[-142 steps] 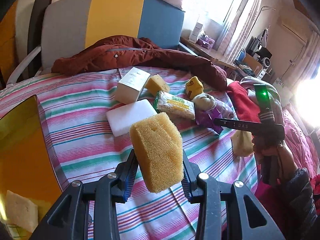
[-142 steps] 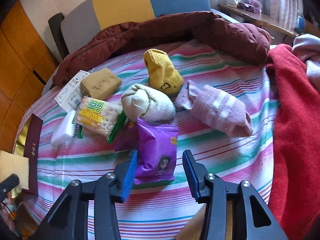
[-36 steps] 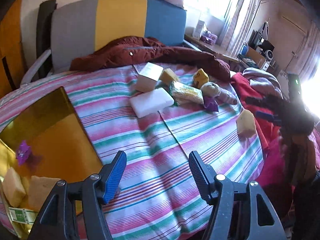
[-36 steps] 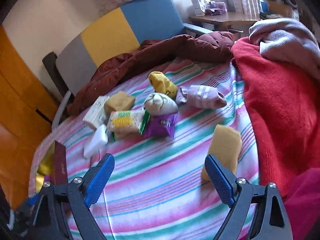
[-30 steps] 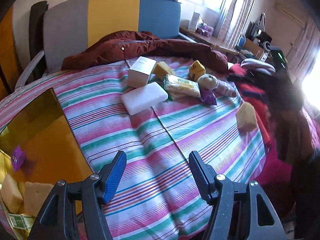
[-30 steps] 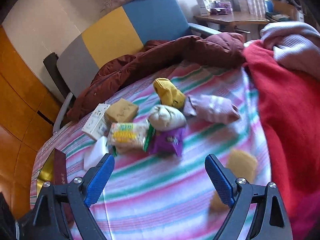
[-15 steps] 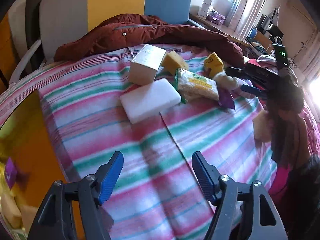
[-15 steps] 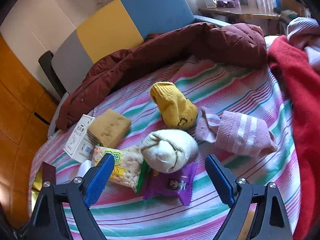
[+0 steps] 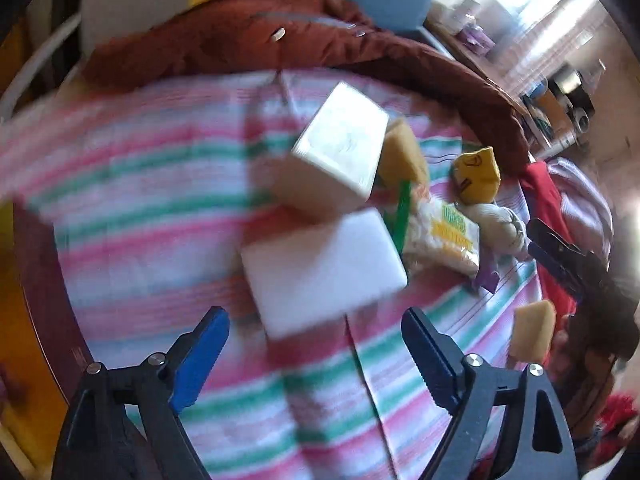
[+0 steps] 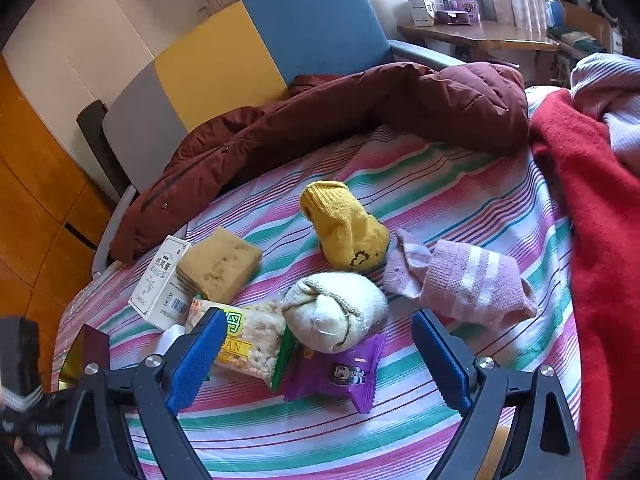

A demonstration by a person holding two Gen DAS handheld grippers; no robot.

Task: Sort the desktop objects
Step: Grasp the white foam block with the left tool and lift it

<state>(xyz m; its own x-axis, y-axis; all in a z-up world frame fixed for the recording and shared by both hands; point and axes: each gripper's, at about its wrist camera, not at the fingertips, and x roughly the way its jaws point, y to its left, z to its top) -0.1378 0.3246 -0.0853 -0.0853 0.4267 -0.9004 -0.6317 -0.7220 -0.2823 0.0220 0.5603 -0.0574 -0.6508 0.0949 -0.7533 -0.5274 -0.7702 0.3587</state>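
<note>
My left gripper (image 9: pixel 314 320) is empty, its jaws opening wide just short of a white foam block (image 9: pixel 320 268) on the striped cloth. Behind the block are a white carton (image 9: pixel 340 144), a brown sponge (image 9: pixel 404 152), a cracker pack (image 9: pixel 444 236) and a yellow sock (image 9: pixel 478 176). My right gripper (image 10: pixel 320 320) is open and hangs over a rolled white sock (image 10: pixel 334 312) and a purple snack packet (image 10: pixel 340 376), touching neither. A pink sock (image 10: pixel 460 284) lies to their right. A yellow sponge (image 9: pixel 532 332) stands near the cloth's right edge.
A gold and maroon box (image 9: pixel 24 300) sits at the left edge of the table. A maroon jacket (image 10: pixel 340 108) drapes along the far side in front of a grey, yellow and blue chair (image 10: pixel 240 52). A red blanket (image 10: pixel 600 220) piles up on the right.
My left gripper has swung from the gold box toward the white foam block, dropped lower and spread its jaws wider. My right gripper has closed in on the rolled white sock.
</note>
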